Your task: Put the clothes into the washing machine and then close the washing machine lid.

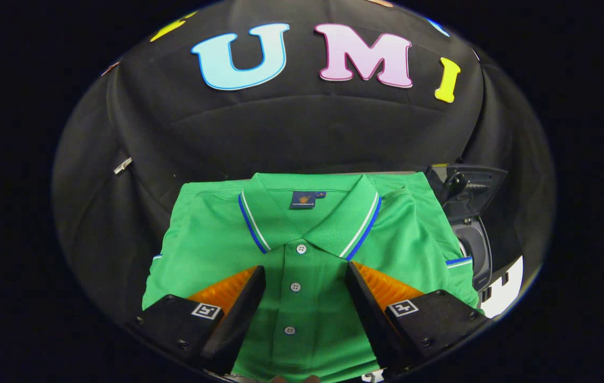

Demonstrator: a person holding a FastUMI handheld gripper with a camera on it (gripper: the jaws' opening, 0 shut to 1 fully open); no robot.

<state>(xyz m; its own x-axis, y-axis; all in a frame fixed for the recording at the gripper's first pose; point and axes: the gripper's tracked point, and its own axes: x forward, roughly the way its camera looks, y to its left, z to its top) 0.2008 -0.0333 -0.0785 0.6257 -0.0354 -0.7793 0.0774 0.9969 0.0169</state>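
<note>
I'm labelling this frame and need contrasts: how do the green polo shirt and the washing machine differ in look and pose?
The polo shirt is bright green and soft, lying folded flat beneath the open gripper; the washing machine is dark and rigid, beside the shirt. The shirt lies between and ahead of the fingers; the machine sits off to their side, lid raised.

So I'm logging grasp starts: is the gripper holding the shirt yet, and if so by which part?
Nothing is held. The gripper is open, its fingers apart either side of the button placket of the folded green polo shirt, not pressing on it.

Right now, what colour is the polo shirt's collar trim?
Blue and white stripes edge the green polo shirt collar, clearest in the gripper view; the open tool hovers over its placket.
</note>
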